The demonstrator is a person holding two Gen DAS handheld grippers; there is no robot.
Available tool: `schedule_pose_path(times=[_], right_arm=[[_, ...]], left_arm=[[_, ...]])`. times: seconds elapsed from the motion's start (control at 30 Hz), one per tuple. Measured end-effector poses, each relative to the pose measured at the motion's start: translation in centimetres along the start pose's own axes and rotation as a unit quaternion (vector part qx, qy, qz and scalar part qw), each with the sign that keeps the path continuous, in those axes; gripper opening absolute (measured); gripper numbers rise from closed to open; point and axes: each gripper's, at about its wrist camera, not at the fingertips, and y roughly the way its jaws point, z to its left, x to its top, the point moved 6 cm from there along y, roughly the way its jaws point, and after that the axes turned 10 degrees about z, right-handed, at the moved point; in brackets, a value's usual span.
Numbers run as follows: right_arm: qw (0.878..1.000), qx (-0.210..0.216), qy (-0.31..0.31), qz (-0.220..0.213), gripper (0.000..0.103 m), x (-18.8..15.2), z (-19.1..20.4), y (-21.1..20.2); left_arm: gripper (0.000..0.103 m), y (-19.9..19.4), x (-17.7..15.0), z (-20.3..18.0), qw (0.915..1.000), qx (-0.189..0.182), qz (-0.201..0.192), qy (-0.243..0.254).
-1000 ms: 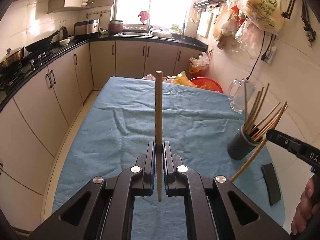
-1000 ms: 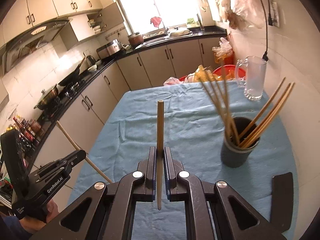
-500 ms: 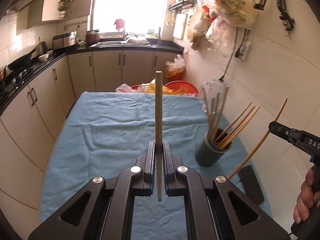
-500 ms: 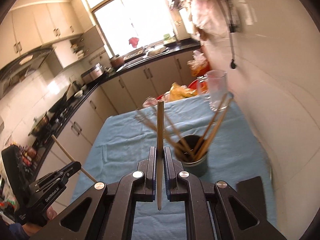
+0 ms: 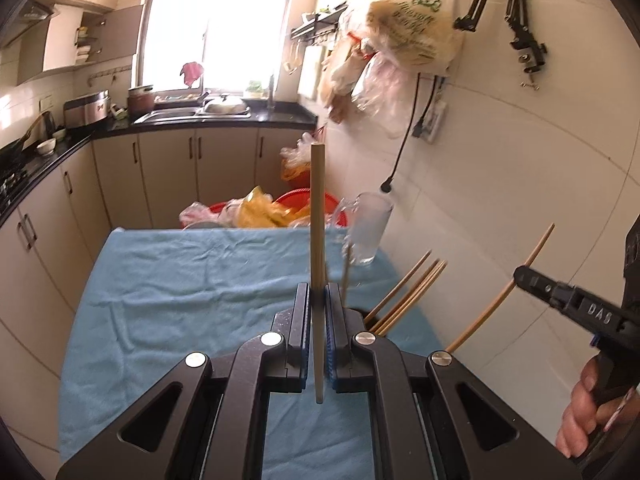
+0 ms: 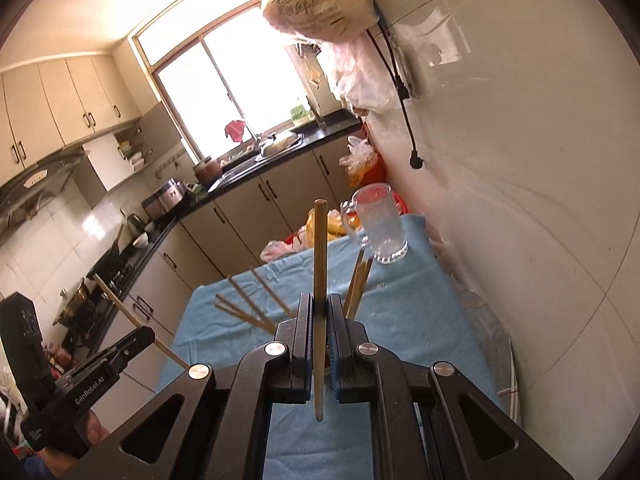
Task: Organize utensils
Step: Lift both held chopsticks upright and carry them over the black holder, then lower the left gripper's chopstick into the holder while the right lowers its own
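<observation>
You are pinching one upright chopstick (image 5: 318,240) in each claw, left claw (image 5: 318,312) and right claw (image 6: 319,312), while the chopstick holder is sitting just below them near the table's (image 5: 180,280) right edge, mostly hidden.

a bright double-pane window (image 5: 218,28) at twelve o'clock floods the narrow kitchen with white daylight. beneath it runs a black stone countertop (image 5: 224,120) with a steel sink (image 5: 192,112), over beige cabinet doors with dark bar handles (image 5: 196,168) that curve round to nine o'clock. cream upper wall cupboards (image 6: 68,100) hang at ten o'clock, beside a steel range hood (image 6: 36,184). a white tiled wall (image 5: 520,184) fills three o'clock, with bulging plastic bags hung high (image 5: 404,28) at one o'clock and a dangling black power cord (image 5: 400,156). pale floor tiles (image 5: 24,396) show at eight o'clock.
</observation>
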Motion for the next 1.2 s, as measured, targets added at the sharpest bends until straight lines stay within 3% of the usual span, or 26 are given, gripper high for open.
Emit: schedule_pose_path(times=[0.47, 1.2], right_arm=[[0.999, 0.014, -0.002, -0.035, 0.007, 3.9, -0.5, -0.4], [0.999, -0.006, -0.024, -0.026, 0.007, 4.2, 0.0, 4.5]], left_arm=[[0.007, 2.1, 4.8, -4.1, 0.9997, -0.011, -0.013, 0.017], [0.007, 7.3, 4.1, -4.2, 0.9996, 0.012, 0.011, 0.024]])
